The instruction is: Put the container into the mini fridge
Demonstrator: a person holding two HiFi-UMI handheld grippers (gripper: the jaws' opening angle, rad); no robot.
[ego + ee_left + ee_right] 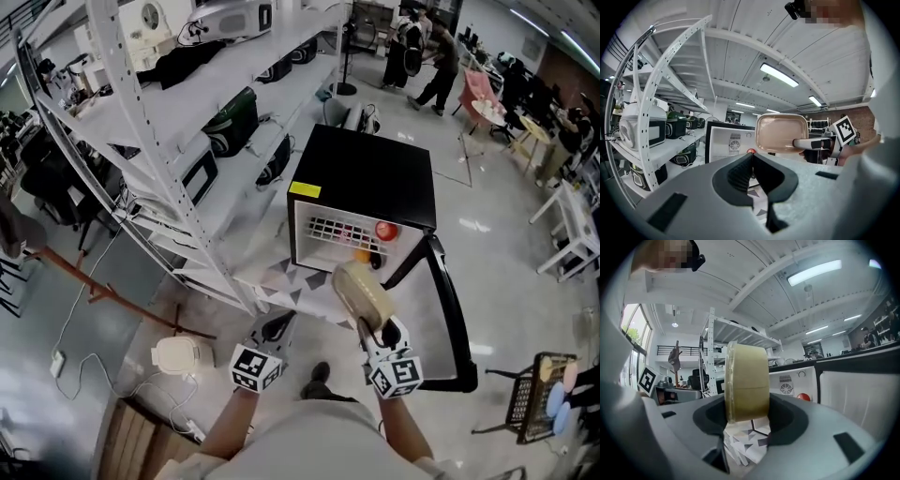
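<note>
Both forearms reach forward from 6 o'clock. The right gripper (373,330) pinches the container (357,291) on edge, outside the open fridge (364,173), at its 6 o'clock. The left gripper (274,330), at 9 o'clock of the right, has its jaws pressed together, empty. The left gripper view shows the container's broad face, the right gripper view only its edge. The fridge's contents are too small to tell.

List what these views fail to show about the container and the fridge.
- Translucent beige plastic container: whether anything is inside cannot be read in any view, because its cloudy walls hide the inside.
- Black mini fridge: in the head view the container covers the lower part of its open interior.
- Red round item inside the fridge: too small in every view to identify.
</note>
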